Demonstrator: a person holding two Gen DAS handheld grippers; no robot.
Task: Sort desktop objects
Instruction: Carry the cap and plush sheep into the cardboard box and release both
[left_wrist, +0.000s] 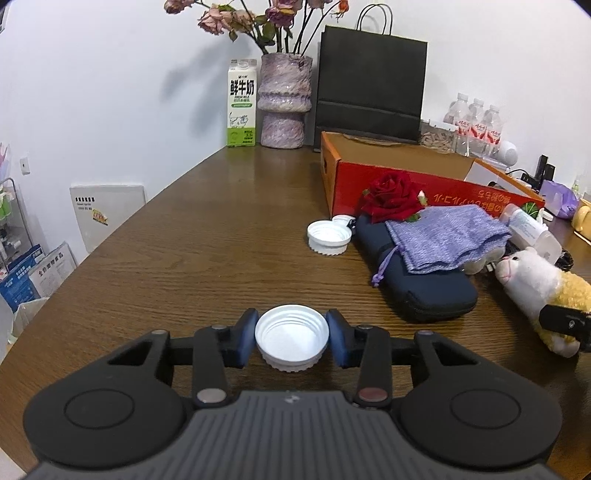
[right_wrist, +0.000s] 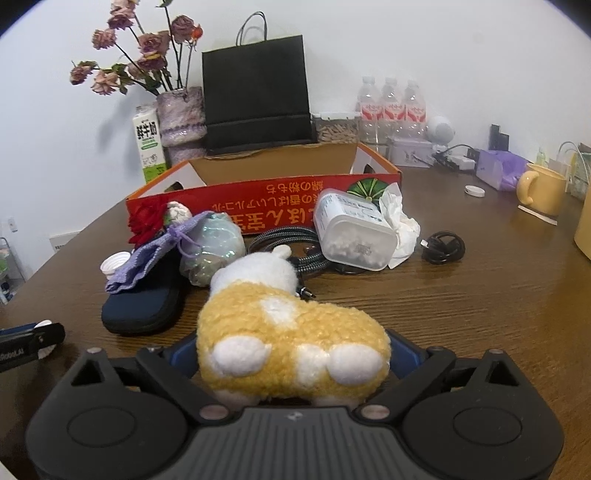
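Note:
A white screw cap (left_wrist: 291, 338) lies open side up on the brown table (left_wrist: 207, 236) near the front edge. My left gripper (left_wrist: 291, 332) is shut on it, one blue pad against each side of the rim. A yellow and white plush toy (right_wrist: 291, 332) lies on the table with its rear end between the wide-set fingers of my right gripper (right_wrist: 293, 354). The blue pads flank the toy and do not visibly squeeze it. In the left wrist view the same toy (left_wrist: 535, 284) is at the right edge.
A second white cap (left_wrist: 328, 238), dark blue case (left_wrist: 424, 291), purple pouch (left_wrist: 443, 236) and red rose (left_wrist: 391, 195) lie before the red cardboard box (right_wrist: 258, 195). A clear container (right_wrist: 354, 232), black cable (right_wrist: 443, 247) and yellow mug (right_wrist: 543, 188) are at the right.

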